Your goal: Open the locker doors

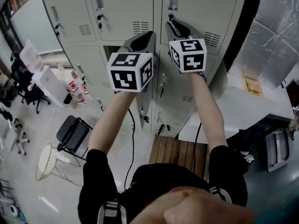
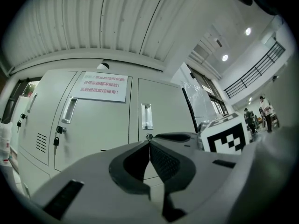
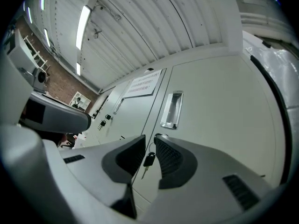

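- Viewed from above the head: both bare arms raised toward a bank of pale grey locker doors point(image 1: 121, 8), left gripper point(image 1: 148, 34) and right gripper point(image 1: 171, 26) side by side, each carrying a black-and-white marker cube point(image 1: 131, 71).
- Left gripper: jaws clenched tip to tip, grasping nothing. Just past the tips, a round lock point(image 2: 148, 136); directly above it, a recessed handle point(image 2: 146, 115), long axis upright.
- Right gripper: jaws released and parted, pads pressing on nothing. In the gap, a black-headed key point(image 3: 148, 160) hanging straight down, apparently from that same lock; inside the jaws or just beyond them, impossible to tell.
- Same handle point(image 3: 171, 110) up and slightly right of the right jaws, close ahead. Right hand judged the nearer to key and handle, so likely the one to turn or pull.
- Upper doors in both gripper views shut; opening of this door judged not yet begun.
- Writing: a white sign point(image 2: 100, 86) on the neighbouring door to the left, three lines of red Chinese characters, too small to read reliably. More keys point(image 2: 56, 141) hanging from locks further left. No brand visible.
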### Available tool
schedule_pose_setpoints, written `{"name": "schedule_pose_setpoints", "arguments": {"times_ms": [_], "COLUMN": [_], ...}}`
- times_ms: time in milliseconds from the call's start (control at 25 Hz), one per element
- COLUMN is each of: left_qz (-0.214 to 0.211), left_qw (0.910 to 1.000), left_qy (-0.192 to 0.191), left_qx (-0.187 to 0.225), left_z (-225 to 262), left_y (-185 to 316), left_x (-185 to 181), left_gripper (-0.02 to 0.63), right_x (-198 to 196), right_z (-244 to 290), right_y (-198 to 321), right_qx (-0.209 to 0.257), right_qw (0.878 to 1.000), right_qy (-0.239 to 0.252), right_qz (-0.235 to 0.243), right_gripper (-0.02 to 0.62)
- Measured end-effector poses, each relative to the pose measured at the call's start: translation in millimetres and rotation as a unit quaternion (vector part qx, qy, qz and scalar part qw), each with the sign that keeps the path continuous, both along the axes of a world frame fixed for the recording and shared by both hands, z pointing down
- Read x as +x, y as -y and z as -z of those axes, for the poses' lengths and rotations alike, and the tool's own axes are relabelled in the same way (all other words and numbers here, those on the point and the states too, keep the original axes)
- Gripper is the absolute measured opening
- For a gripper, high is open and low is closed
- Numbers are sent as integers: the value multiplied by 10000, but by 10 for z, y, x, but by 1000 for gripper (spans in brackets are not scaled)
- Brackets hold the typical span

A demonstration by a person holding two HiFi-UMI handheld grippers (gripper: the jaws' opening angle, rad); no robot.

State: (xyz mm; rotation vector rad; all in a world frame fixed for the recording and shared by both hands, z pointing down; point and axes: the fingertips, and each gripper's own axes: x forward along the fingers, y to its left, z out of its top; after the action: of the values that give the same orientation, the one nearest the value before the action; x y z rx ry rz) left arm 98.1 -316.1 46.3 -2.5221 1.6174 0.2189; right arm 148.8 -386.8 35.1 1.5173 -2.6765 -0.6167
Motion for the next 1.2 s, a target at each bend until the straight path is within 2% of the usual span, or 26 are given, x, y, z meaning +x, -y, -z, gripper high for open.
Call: {"name": "schedule_pose_setpoints", "arguments": {"times_ms": [200,360,640,960,1200], "left_qz": [13,-167,-226,-283,-316], "left_qw": [10000,9998,9996,9996,9995], "left_qy": [-31,-122,-117,-85,-54], "left_qx": [73,22,73,19,22], "left_z": [55,62,89,36,29], "left_y": [-28,-49,-99,-142,-191], "left_x": [-78,-54,-14,0,-3], "left_gripper": [9,9,9,9,9], "right_x": [-49,-49,-17,46,82], "right_z": [37,61,73,74,86], "right_y": [68,117,148,174,166], "right_qx": [80,-33,-27,-546,-901], "right_qw": [9997,9995,9992,9929,9706], "right_qy": [-149,-53,22,1058,2219], "right_qz": [-192,-300,-405,-69,245], "right_gripper": [81,63,47,37,37]}}
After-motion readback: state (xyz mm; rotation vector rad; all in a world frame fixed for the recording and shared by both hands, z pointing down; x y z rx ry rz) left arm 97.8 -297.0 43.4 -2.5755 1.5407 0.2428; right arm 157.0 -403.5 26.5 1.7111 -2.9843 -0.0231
